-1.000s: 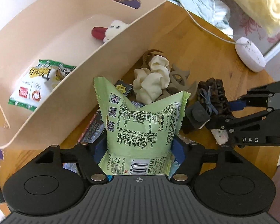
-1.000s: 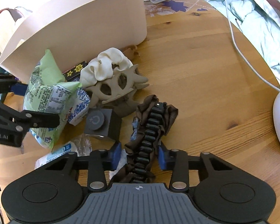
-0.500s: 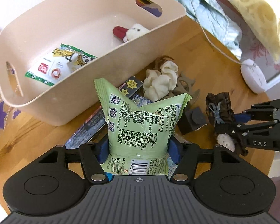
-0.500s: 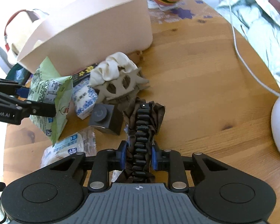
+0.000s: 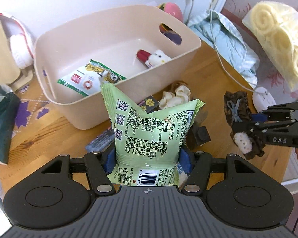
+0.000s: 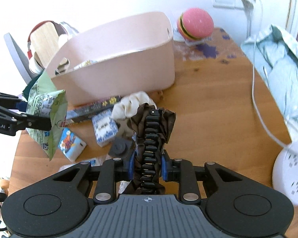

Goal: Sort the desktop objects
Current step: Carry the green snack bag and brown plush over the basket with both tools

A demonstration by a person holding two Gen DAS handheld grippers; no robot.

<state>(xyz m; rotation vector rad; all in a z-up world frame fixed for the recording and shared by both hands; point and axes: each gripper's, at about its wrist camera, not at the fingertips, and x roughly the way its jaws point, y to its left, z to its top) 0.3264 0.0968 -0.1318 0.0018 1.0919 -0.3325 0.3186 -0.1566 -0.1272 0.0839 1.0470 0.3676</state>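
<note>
My left gripper (image 5: 147,158) is shut on a light green snack bag (image 5: 149,129), held upright above the wooden table, in front of the beige storage bin (image 5: 188,57). The same bag (image 6: 47,117) hangs at the left of the right wrist view. My right gripper (image 6: 147,164) is shut on a brown hair clip with dark teeth and fabric (image 6: 151,134), lifted off the table; it also shows as the brown hair clip (image 5: 238,115) at right in the left wrist view. The bin holds a snack packet (image 5: 89,77) and a small plush toy (image 5: 153,57).
On the table by the bin lie a cream scrunchie (image 6: 131,107), a long dark box (image 6: 93,107), blue-white small packets (image 6: 105,129), and a dark grey block (image 6: 119,146). A white power strip (image 6: 290,174) with cable, crumpled cloth (image 6: 284,63) and a burger-shaped toy (image 6: 196,25) stand at right.
Both grippers rose from the table with their loads: the green bag and the brown hair clip now hang above the clutter. The right jaws closed tighter on the clip.
</note>
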